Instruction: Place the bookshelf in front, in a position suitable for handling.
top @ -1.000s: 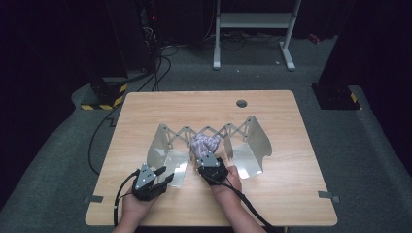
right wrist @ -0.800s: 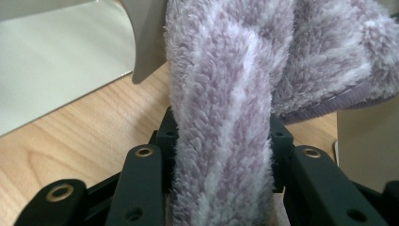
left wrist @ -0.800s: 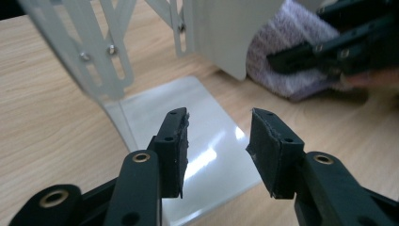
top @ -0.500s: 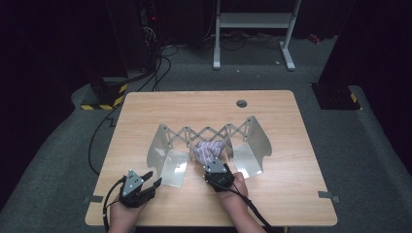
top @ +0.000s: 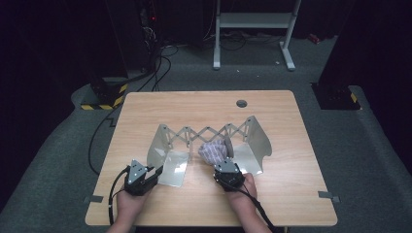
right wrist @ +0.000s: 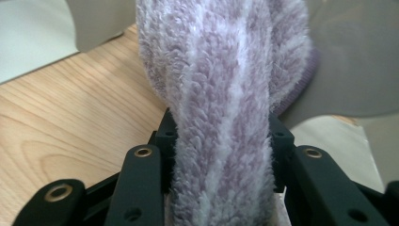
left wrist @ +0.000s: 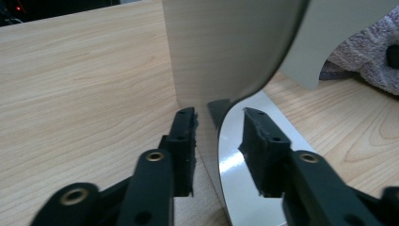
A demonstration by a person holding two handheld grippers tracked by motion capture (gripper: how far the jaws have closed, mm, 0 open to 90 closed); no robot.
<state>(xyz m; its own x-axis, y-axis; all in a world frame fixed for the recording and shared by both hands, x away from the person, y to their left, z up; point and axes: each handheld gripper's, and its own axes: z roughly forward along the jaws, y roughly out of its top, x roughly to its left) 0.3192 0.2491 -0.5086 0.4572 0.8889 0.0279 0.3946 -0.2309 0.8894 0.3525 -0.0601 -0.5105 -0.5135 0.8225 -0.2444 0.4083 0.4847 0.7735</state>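
A folding metal rack stands mid-table: a left end plate [top: 163,145] and a right end plate [top: 257,138] joined by a scissor lattice [top: 204,133]. A fluffy purple-and-white cloth [top: 214,151] lies between the plates. My right gripper [top: 225,166] is shut on the cloth [right wrist: 221,61], which bulges up out of its jaws [right wrist: 221,127]. My left gripper [top: 155,173] sits at the near corner of the left plate's shiny base flap [top: 174,167]. Its jaws [left wrist: 219,115] have just been closing. They straddle the plate's thin edge [left wrist: 221,47] with a gap on each side.
The wooden table [top: 291,194] has a round cable hole [top: 241,103] at the back. Grey tape tabs mark its near corners [top: 328,195]. On the dark floor behind are cables [top: 155,63] and a white stand [top: 252,22].
The right gripper has drifted right and slightly toward the near edge, taking the cloth with it. The left gripper pulled back left, then came in again at the plate's corner.
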